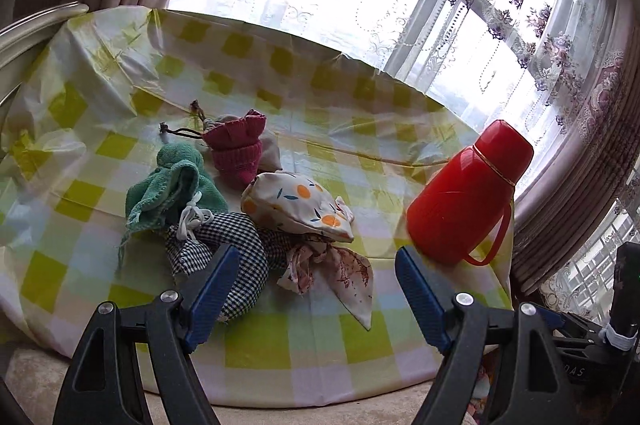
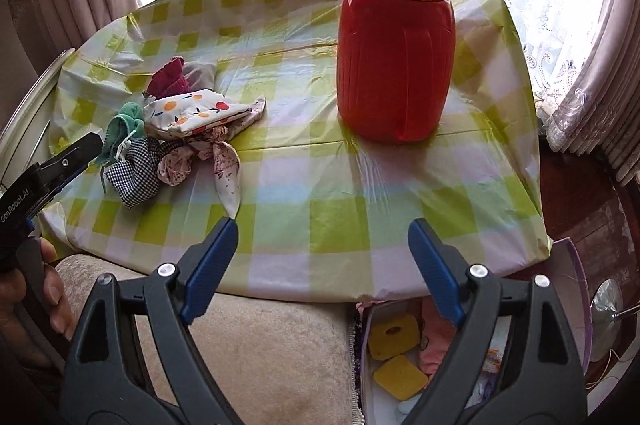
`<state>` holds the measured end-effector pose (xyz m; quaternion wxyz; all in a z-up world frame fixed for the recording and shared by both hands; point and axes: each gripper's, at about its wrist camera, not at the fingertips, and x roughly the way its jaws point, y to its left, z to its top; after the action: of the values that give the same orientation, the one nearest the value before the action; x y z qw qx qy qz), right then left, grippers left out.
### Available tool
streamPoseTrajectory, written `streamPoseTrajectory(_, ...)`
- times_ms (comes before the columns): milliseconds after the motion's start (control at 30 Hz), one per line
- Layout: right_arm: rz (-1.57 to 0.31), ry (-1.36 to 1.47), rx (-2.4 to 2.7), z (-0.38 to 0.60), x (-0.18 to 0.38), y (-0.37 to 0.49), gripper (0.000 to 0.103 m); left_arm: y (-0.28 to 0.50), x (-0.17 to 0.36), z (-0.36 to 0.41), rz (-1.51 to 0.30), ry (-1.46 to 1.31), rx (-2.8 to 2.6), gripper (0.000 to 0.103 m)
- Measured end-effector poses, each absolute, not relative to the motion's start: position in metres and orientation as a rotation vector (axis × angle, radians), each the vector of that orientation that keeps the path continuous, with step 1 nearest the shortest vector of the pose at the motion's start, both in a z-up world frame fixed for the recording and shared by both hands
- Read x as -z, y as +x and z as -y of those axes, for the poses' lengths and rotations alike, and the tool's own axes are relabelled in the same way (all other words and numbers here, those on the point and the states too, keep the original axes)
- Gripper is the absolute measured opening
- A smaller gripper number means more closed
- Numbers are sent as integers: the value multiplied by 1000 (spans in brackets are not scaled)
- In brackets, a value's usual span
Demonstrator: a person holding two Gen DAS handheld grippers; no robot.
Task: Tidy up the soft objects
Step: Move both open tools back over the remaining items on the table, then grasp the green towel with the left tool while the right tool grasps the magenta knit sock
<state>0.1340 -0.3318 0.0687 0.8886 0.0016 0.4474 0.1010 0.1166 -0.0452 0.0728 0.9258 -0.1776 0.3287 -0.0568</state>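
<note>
Soft objects lie heaped on the checked tablecloth (image 1: pixel 320 345): a green cloth (image 1: pixel 172 185), a checked pouch (image 1: pixel 240 257), a fruit-print pouch (image 1: pixel 296 205), a magenta knit piece (image 1: pixel 236 149) and a floral cloth (image 1: pixel 340 273). A grey item behind the knit piece is mostly hidden. The left gripper (image 1: pixel 316 267), jaws apart and empty, points down at the heap. The right gripper (image 2: pixel 322 237), likewise spread and empty, hangs over the table edge before a red flask (image 2: pixel 396 65). Below, a box (image 2: pixel 576 265) of yellow sponges (image 2: pixel 400 377) is partly cut off. The left tool reads "GenRobot.AI".
</note>
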Motion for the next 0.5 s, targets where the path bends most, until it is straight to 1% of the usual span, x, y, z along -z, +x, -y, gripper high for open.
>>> streamPoseTrajectory(500,-937,-33,-370,240,-66,179,91,152,-59,-35,-677,-421,-25,81)
